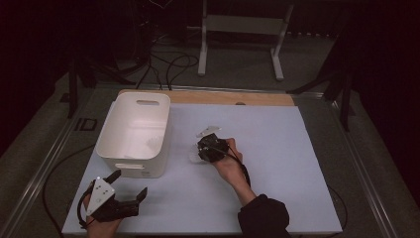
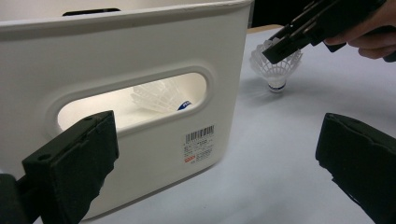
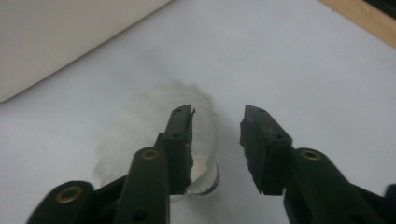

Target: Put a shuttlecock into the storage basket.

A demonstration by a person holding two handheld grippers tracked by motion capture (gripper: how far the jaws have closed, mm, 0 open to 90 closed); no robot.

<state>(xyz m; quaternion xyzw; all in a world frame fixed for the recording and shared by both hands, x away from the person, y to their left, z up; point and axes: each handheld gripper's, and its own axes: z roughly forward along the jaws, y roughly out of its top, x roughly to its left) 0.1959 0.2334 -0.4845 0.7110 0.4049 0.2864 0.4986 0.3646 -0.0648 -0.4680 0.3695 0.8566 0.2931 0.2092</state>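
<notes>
A white plastic shuttlecock (image 1: 194, 154) (image 2: 276, 70) stands cork-down on the pale table, just right of a white bin (image 1: 131, 166) (image 2: 140, 46). My right gripper (image 1: 199, 150) (image 2: 280, 49) (image 3: 217, 114) reaches down over it. Its jaws stand apart, and the blurred shuttlecock (image 3: 154, 135) lies mostly behind the left jaw, with no pad pressing on it. A second shuttlecock (image 2: 156, 95) (image 1: 156, 143) lies inside the bin, seen through the handle slot. My left gripper (image 1: 130, 182) (image 2: 215, 154) is wide open near the table's front left corner, facing the bin's near wall with nothing between its jaws.
The table top (image 1: 277, 163) stretches bare to the right of my right hand. A wooden strip (image 1: 223, 97) runs along its far edge. Beyond it on the floor are a white stand (image 1: 237, 25) and loose cables (image 1: 168, 69).
</notes>
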